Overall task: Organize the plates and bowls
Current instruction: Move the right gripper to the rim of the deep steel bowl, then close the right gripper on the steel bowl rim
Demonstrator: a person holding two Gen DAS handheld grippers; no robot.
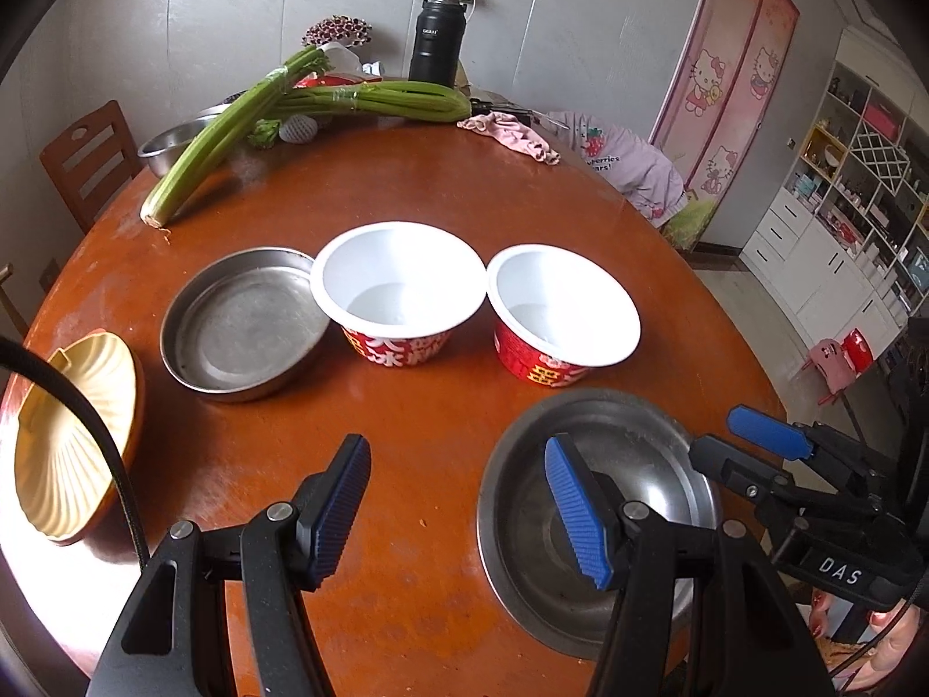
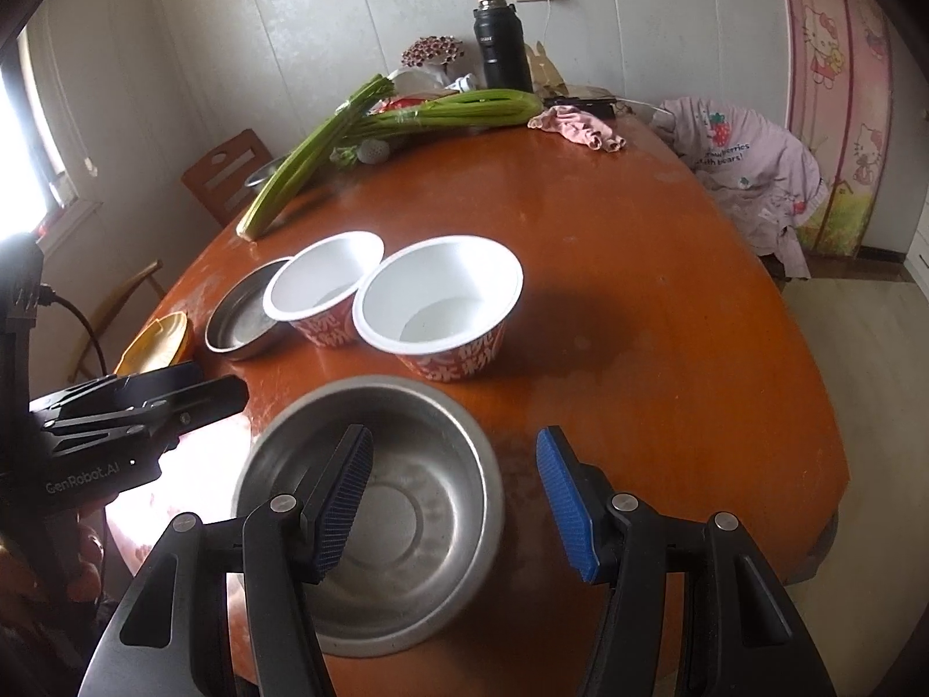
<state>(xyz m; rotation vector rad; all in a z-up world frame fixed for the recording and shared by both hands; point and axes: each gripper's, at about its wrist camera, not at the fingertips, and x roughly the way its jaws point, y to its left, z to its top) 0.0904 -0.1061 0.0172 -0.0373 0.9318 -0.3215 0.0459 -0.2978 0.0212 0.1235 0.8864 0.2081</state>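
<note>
On the round table (image 1: pixel 453 186) the dishes sit in a loose row. A steel pan (image 1: pixel 244 325) lies toward the left, and its rim touches the first paper bowl (image 1: pixel 398 296). The second paper bowl (image 1: pixel 563 313) stands just beside the first, to its right. Nearer the edge sits a steel bowl (image 2: pixel 371 511), upright and holding nothing. A shell plate (image 1: pixel 64 435) rests at the table's far left rim.

The left gripper (image 1: pixel 458 505) hangs above the table with its fingers spread wide and nothing between them; its right finger overlaps the steel bowl's left side in the left wrist view. The right gripper (image 2: pixel 456 499) hovers over the same bowl, fingers wide apart and gripping nothing, the left finger above the bowl's interior and the right finger outside its rim.

Celery (image 1: pixel 232 133), a flask (image 1: pixel 435 40) and a pink cloth (image 1: pixel 517 136) lie at the far side.
</note>
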